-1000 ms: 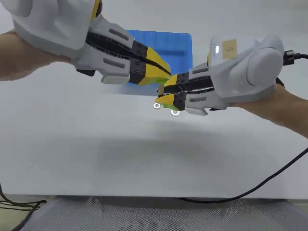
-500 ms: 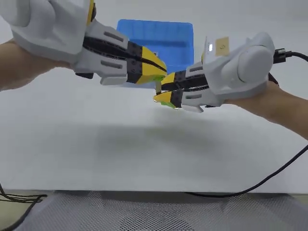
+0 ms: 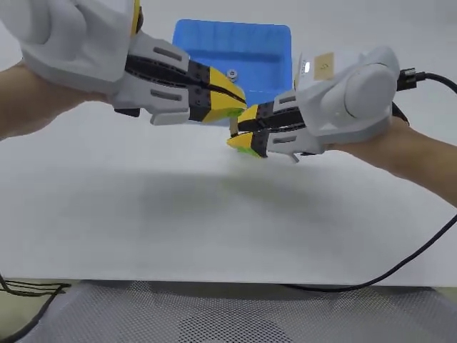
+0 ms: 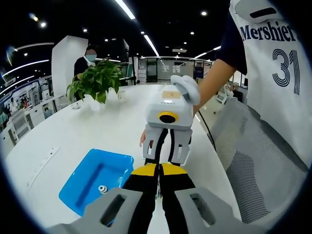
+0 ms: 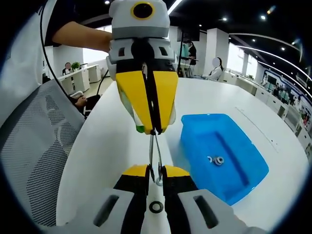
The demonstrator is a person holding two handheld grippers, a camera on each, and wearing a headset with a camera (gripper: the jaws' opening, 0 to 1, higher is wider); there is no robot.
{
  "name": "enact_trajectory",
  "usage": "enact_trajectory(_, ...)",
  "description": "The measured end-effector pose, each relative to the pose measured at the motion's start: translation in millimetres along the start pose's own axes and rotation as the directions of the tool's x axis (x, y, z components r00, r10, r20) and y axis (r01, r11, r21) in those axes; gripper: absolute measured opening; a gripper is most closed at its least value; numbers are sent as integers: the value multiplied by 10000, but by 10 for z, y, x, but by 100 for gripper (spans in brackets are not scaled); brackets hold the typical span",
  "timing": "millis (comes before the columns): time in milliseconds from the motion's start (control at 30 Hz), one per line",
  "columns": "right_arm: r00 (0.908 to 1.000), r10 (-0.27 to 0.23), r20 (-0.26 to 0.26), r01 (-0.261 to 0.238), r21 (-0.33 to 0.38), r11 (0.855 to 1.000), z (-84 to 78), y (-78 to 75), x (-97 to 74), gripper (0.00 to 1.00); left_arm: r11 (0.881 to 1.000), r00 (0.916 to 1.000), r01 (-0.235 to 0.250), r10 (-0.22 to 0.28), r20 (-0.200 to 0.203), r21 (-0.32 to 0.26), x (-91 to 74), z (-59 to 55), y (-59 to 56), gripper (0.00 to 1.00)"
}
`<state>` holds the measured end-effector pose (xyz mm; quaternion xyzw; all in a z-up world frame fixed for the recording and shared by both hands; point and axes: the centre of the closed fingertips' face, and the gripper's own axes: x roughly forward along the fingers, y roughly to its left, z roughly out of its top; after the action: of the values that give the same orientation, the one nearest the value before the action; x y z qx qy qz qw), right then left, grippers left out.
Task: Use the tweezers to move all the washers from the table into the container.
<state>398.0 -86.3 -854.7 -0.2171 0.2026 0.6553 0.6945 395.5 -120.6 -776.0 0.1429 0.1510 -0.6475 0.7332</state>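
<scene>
My left gripper (image 3: pixel 232 98) comes in from the upper left, shut on the rear end of thin metal tweezers (image 5: pixel 152 151). Facing it tip to tip, my right gripper (image 3: pixel 238 136) has its yellow jaws closed around the tweezers' front part. In the right gripper view the left gripper (image 5: pixel 152 129) hangs above, and the tweezers run down between my right gripper's (image 5: pixel 156 173) jaws. One washer (image 5: pixel 156 206) lies on the white table just under those jaws. The blue container (image 3: pixel 264 43) stands right behind both grippers, with washers (image 5: pixel 215 159) on its floor.
A black cable (image 3: pixel 400 261) trails from the right gripper across the table to its front edge (image 3: pixel 214 282). A mesh chair (image 5: pixel 29 161) stands beside the table. A potted plant (image 4: pixel 95 80) sits far back on the tabletop.
Both grippers have drawn slightly closer to the container. The two washers seen on the table a second ago are now covered by the right gripper in the head view.
</scene>
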Motion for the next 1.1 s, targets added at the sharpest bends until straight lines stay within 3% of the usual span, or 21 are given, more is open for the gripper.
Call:
enact_trajectory(400,10000,19,57,-20,137,9999,-11,-2,16,12,9998,9998,13,-9,216,-221,11,-2,5,5)
enact_trajectory(767,9999,103,-62,-105,-282,9995,12,44,-4,15,9997,9998,138,-135,153,-194,8,-14,-14,5)
enact_trajectory(1100,9998,174,-128,-179,-381,9991,10,29,-23,11,9996,9997,221,-219,100,-172,24,-13,-13,5)
